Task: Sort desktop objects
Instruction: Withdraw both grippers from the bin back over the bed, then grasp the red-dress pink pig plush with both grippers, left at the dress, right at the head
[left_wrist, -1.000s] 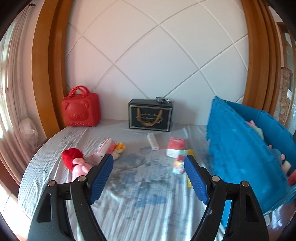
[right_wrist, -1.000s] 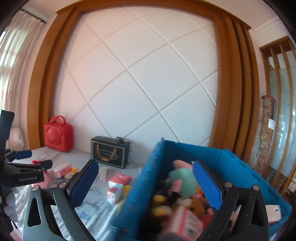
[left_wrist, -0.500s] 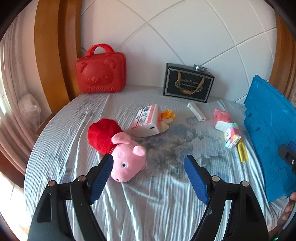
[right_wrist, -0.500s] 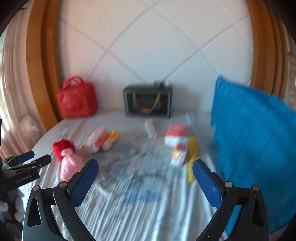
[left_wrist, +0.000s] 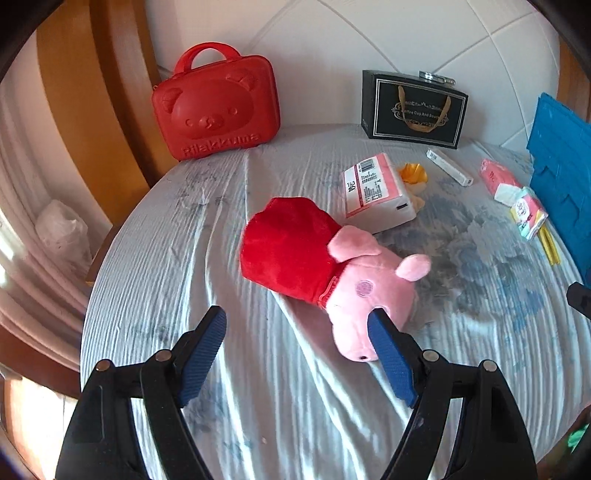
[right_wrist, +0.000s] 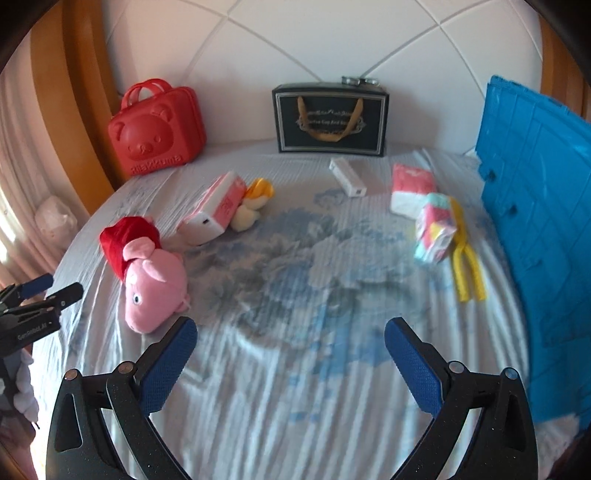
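Right view only — yellow tongs (right_wrist: 466, 258)

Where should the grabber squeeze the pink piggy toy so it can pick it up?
Probably the pink pig plush by its head, coming from above with the left gripper, fingers either side. The head lies nearest that gripper, and its rounded shape looks narrower than the open jaws. The red dress looks wider.
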